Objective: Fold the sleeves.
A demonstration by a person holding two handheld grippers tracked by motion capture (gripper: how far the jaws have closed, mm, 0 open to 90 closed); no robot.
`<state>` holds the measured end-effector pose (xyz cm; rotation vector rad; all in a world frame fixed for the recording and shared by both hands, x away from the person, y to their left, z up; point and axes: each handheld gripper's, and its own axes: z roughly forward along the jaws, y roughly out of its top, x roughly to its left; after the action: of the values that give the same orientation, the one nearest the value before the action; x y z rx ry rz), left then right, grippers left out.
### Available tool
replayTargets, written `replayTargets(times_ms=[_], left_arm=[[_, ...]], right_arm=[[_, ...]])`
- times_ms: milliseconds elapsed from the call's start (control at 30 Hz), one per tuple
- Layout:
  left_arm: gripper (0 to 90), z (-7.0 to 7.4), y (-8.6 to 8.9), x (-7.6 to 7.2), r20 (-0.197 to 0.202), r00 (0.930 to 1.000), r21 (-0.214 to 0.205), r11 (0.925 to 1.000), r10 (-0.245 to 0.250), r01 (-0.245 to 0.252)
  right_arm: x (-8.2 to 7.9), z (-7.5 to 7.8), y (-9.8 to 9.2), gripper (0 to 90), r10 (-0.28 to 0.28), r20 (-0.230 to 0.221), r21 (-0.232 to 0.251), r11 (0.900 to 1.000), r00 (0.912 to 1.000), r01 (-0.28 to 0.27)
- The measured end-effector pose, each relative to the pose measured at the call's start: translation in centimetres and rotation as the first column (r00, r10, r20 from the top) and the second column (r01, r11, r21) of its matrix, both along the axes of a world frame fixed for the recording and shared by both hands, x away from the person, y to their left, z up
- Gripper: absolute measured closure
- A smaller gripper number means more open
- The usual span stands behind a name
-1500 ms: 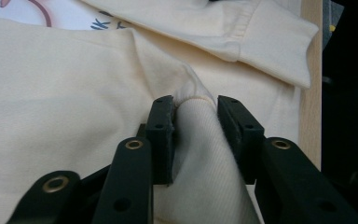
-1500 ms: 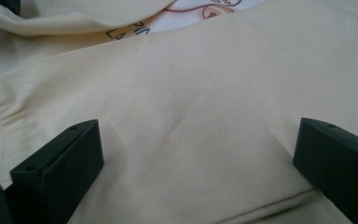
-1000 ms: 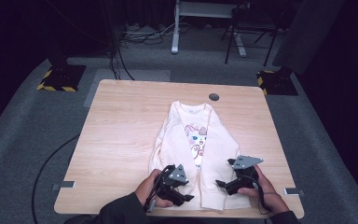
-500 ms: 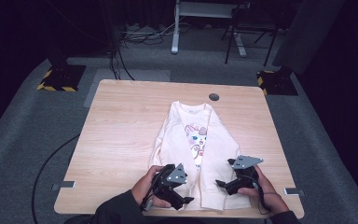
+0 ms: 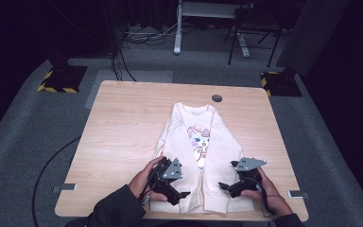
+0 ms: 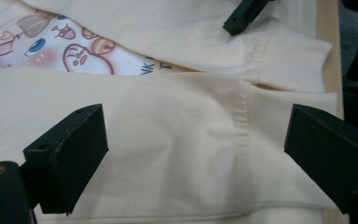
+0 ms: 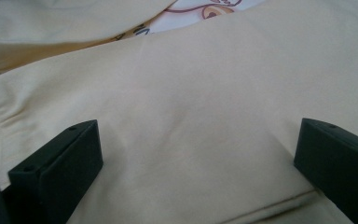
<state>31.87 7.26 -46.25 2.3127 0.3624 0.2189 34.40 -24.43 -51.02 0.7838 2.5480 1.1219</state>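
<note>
At the near edge of the wooden table (image 5: 123,123), a cream sweatshirt (image 5: 196,142) lies flat, collar toward 12 o'clock, hem toward 6, both sleeves folded in over the body. A cartoon print (image 5: 198,139) shows between the sleeves. The left gripper (image 5: 182,195) sits at about 7 o'clock of the garment, over the hem end of the left sleeve; its jaws have just been opening and now stand wide, released, with the sleeve cuff (image 6: 279,154) lying under the gap and neither pad pressing it. The right gripper (image 5: 223,186) sits at about 5 o'clock, at the other sleeve's hem end; jaws likewise spread, flat cream fabric (image 7: 200,121) between them, nothing clamped. A dark round grommet (image 5: 217,98) marks the table beyond the collar.
</note>
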Motion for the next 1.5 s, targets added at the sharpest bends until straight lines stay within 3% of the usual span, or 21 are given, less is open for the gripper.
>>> replayTargets(times_ms=[133, 200, 333, 533, 833, 1500], left_arm=[[5.9, -1.1, 0.0, 0.9, 0.052, 0.9967, 0.088, 0.9938, 0.063, -0.067], [6.6, -1.7, 0.2, 1.5, 0.010, 0.9969, 0.075, 0.9940, 0.078, -0.079], [7.0, -2.6, 0.4, 2.2, 0.008, 0.9945, 0.110, 0.9883, 0.105, -0.105], [6.8, -3.6, 0.7, 2.7, -0.012, 0.9950, 0.120, 0.9881, 0.099, -0.097], [6.8, -4.1, 1.7, 3.0, -0.068, 0.9926, 0.079, 0.9923, 0.100, -0.095], [6.8, -4.2, 4.2, 2.0, -0.065, 0.9902, 0.075, 0.9901, 0.124, -0.119]], right_arm=[[0.0, 0.0, 0.1, 0.1, -0.002, -0.001, 0.000, 1.0000, 1.0000, 0.002], [0.0, 0.0, 0.2, 0.0, -0.005, -0.002, 0.000, 1.0000, 1.0000, 0.005], [0.0, 0.0, 0.3, 0.0, -0.006, -0.004, 0.000, 1.0000, 1.0000, 0.006], [-0.1, 0.0, 0.8, 0.0, 0.000, -0.007, -0.001, 1.0000, 1.0000, 0.000], [-0.2, 0.1, 1.4, 0.0, 0.006, -0.012, -0.008, 1.0000, 0.9999, -0.006], [-0.3, 0.4, 3.9, 0.0, 0.052, -0.033, -0.040, 0.9977, 0.9981, -0.054]])
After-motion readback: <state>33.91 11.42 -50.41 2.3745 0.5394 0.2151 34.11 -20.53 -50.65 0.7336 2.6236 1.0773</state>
